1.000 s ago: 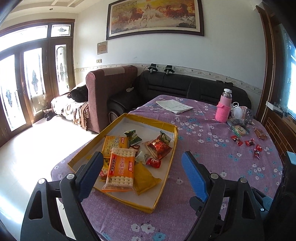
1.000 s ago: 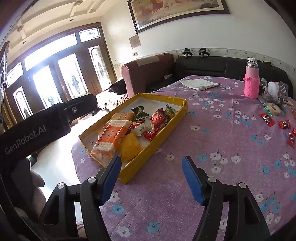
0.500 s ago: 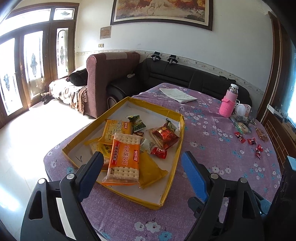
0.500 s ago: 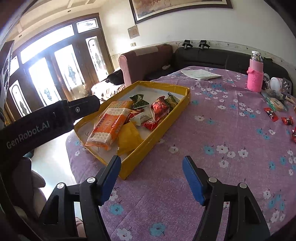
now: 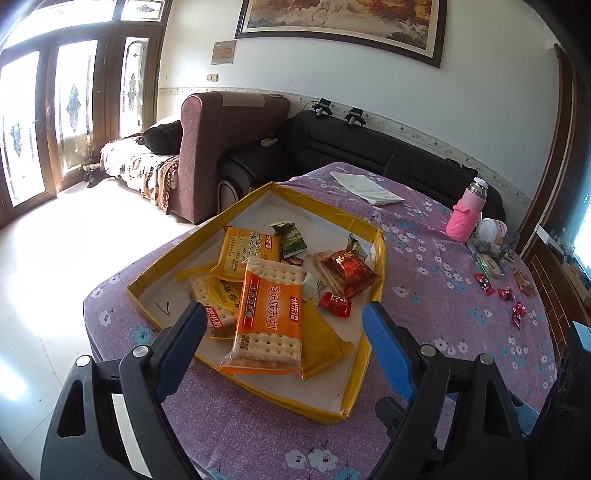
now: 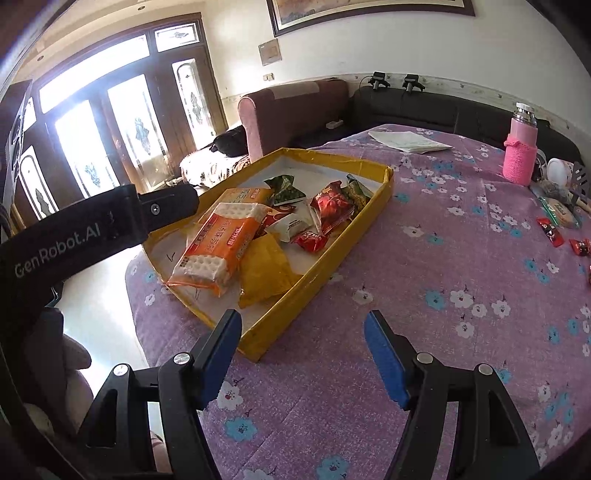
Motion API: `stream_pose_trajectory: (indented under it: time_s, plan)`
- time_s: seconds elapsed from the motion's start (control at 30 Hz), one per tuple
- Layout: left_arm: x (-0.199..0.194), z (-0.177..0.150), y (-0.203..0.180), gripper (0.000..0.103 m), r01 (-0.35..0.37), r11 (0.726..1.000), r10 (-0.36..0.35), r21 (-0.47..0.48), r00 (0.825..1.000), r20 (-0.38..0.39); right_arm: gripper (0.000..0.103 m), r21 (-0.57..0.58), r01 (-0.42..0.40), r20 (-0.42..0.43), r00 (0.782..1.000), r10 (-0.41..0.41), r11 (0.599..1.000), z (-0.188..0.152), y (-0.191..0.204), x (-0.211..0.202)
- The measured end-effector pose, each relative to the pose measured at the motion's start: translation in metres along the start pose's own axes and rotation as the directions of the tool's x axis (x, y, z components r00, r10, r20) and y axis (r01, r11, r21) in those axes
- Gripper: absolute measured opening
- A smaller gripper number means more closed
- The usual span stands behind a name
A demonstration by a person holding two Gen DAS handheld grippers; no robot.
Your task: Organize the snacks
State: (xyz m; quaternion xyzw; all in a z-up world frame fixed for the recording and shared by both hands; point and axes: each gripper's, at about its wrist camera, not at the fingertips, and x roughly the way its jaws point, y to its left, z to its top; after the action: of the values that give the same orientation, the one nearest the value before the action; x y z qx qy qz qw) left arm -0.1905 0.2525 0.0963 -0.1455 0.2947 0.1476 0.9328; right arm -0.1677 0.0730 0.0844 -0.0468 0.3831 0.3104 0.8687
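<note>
Closing in lower on the yellow tray (image 5: 373,354) of snacks, the left gripper (image 5: 284,325) and right gripper (image 6: 303,332) both hang apart and empty, probably lining up on the cracker pack (image 5: 271,314).

Snack packets (image 5: 271,314) lie in the tray (image 5: 334,212) on the table (image 5: 436,295), bottle (image 5: 466,216) behind it.

A home living room: a maroon armchair (image 5: 229,147) and black leather sofa (image 5: 388,155) stand along the wall under a large framed painting (image 5: 343,22), with glazed wooden doors (image 5: 70,110) and a floral-clothed surface (image 5: 443,295).
</note>
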Motion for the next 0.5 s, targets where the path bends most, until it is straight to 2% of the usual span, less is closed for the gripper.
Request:
stream_pose_trajectory:
  time_s: [0.5]
  plan:
    - [0.001,0.001,0.010,0.087,0.005,1.000,-0.005,-0.021,1.000,-0.003,0.070,-0.026,0.010,-0.009,1.000,-0.010,1.000,0.001,0.011,0.007]
